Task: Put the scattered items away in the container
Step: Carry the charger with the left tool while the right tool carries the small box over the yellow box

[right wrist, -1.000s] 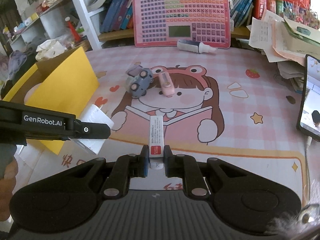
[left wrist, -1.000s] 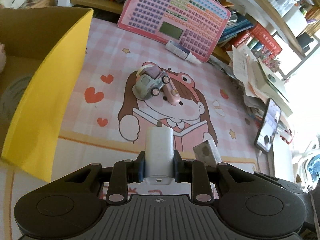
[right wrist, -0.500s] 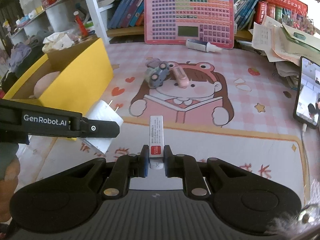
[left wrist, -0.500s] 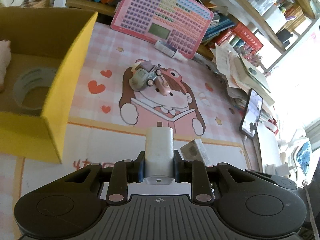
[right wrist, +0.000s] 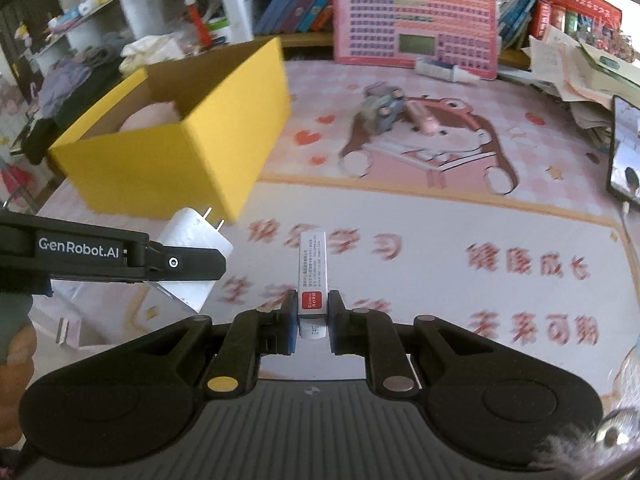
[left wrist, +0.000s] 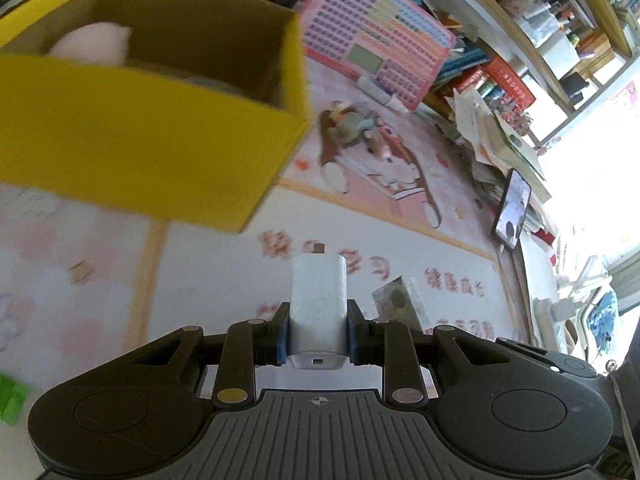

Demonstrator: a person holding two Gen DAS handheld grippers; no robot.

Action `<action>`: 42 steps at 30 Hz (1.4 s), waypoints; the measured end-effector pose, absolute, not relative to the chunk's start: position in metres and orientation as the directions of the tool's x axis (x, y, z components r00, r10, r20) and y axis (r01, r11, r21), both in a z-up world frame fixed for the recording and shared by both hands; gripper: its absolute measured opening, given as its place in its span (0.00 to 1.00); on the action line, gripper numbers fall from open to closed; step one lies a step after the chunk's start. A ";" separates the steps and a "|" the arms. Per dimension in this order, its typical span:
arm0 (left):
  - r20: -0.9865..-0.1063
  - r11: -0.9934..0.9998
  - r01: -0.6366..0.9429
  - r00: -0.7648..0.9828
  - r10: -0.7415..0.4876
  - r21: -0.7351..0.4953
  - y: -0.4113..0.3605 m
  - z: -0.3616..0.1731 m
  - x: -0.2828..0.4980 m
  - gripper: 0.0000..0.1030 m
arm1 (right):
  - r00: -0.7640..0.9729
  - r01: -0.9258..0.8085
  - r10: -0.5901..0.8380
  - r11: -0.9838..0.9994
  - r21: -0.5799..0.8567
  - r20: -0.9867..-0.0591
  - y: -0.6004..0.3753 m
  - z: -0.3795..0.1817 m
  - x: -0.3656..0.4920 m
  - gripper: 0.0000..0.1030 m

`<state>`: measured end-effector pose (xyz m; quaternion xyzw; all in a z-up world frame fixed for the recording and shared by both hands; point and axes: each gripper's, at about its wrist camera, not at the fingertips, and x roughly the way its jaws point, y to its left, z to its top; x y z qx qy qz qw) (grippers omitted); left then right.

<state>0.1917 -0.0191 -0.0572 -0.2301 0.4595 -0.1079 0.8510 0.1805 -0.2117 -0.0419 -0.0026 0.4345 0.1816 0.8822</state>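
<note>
My left gripper (left wrist: 317, 330) is shut on a white plug charger (left wrist: 318, 296), held above the mat in front of the yellow box (left wrist: 140, 136). The charger (right wrist: 192, 250) and left gripper (right wrist: 176, 262) also show at the left of the right wrist view. My right gripper (right wrist: 313, 322) is shut on a slim white box with a red label (right wrist: 312, 272). The yellow box (right wrist: 180, 152) is open on top with a pink soft toy (left wrist: 94, 42) inside. A grey toy car (right wrist: 380, 110) and a pink item (right wrist: 422, 116) lie on the cartoon mat.
A pink keyboard toy (right wrist: 416, 20) leans on the bookshelf at the back, with a white tube (right wrist: 440, 72) before it. A phone (right wrist: 626, 160) and paper piles lie at the right. A green piece (left wrist: 12, 404) sits at the left edge.
Both grippers have pulled back and up from the mat with their items. The left gripper has swung left, so the yellow box now fills its upper left view.
</note>
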 end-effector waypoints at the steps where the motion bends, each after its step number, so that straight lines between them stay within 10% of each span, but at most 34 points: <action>1: -0.733 0.872 -0.032 0.557 -0.391 -0.489 -0.013 -0.057 0.185 0.24 | 0.556 -0.328 0.322 0.932 0.154 -0.766 -0.207 -0.042 0.175 0.14; 42: -0.637 0.819 -0.163 0.716 -0.285 -0.550 0.103 -0.033 0.092 0.24 | 0.508 -0.620 0.446 0.783 0.047 -0.737 -0.063 -0.010 0.099 0.14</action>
